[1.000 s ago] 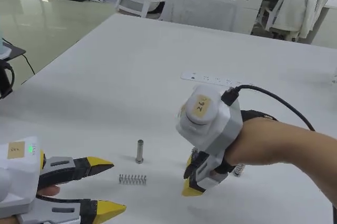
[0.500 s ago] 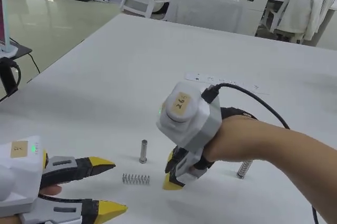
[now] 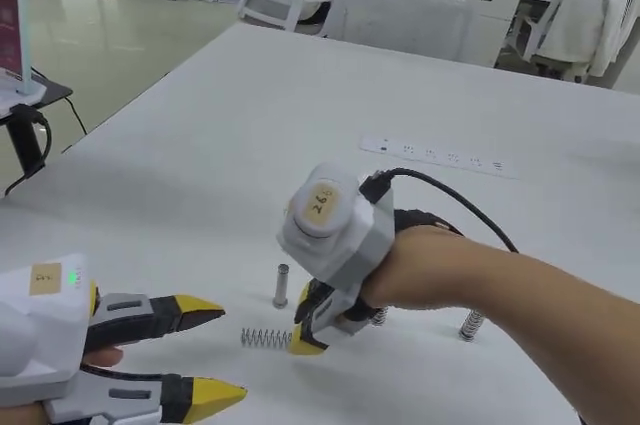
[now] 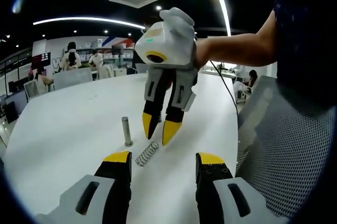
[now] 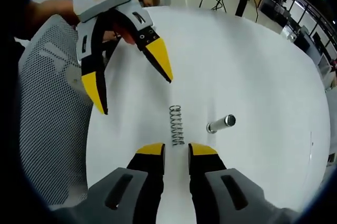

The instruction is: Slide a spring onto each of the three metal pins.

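A big white table (image 3: 250, 125) takes up most of the room in front of the person. The right gripper (image 3: 303, 337) points steeply down at it from the person's hand. Its yellow-tipped jaws are only a little apart and hold nothing. The tips are right at the right end of a loose spring (image 3: 265, 337), though whether they touch it I cannot tell. At the near left edge the left gripper (image 3: 232, 353) lies low, its jaws spread wide and aimed toward the spring. A long power strip (image 3: 440, 158) lies flat on the far side of the table. A bare pin (image 3: 282, 285) stands upright just beyond the loose spring, close but apart from it. Further right, past the hand, a sprung pin (image 3: 470, 325) stands with a coil wrapped around it. From the right gripper view the loose spring (image 5: 176, 124) stretches straight away from the jaws' narrow gap, with the bare pin (image 5: 221, 124) beside it.
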Demonstrator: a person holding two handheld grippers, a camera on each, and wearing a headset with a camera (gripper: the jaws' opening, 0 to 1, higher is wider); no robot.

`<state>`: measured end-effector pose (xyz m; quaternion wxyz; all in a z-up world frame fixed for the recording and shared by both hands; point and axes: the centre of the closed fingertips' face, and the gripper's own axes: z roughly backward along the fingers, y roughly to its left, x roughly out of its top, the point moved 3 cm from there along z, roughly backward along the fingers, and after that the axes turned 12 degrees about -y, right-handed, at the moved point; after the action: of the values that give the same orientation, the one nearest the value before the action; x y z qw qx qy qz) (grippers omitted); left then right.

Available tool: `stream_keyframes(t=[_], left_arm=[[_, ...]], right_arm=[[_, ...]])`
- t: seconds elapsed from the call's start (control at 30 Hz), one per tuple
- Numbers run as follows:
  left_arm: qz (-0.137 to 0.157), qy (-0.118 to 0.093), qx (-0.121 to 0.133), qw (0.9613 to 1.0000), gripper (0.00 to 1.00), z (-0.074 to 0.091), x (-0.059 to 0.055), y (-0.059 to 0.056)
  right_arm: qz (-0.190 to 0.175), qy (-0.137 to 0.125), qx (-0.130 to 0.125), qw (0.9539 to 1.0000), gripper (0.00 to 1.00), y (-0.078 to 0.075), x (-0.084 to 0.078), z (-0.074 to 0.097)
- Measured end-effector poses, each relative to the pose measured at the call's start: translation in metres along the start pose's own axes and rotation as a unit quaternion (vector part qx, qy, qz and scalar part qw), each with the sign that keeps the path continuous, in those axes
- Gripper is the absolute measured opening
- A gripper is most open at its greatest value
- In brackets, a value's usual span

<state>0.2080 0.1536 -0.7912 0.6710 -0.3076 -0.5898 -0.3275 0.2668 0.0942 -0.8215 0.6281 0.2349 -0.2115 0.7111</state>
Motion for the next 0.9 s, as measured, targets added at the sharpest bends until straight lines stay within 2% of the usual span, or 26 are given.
stream_keyframes(t=[0.43,0.73,0.9], left_arm=[[0.001,0.001,0.003,1.0,0.42,0.002,-0.001,0.002],[0.001,0.003,0.003,1.0,0.41,0.002,-0.001,0.002],[-0.001,0.003,0.003,1.0,0.41,0.002,0.0,0.002]], right_arm=[[0.014,0.009,0.005,0.9999,0.14,0.002,0.0,-0.012],[0.028,0.018,0.006,0.9994,0.09,0.002,-0.002,-0.013],[0.023,0.017,0.008,0.9996,0.08,0.004,-0.002,-0.011]])
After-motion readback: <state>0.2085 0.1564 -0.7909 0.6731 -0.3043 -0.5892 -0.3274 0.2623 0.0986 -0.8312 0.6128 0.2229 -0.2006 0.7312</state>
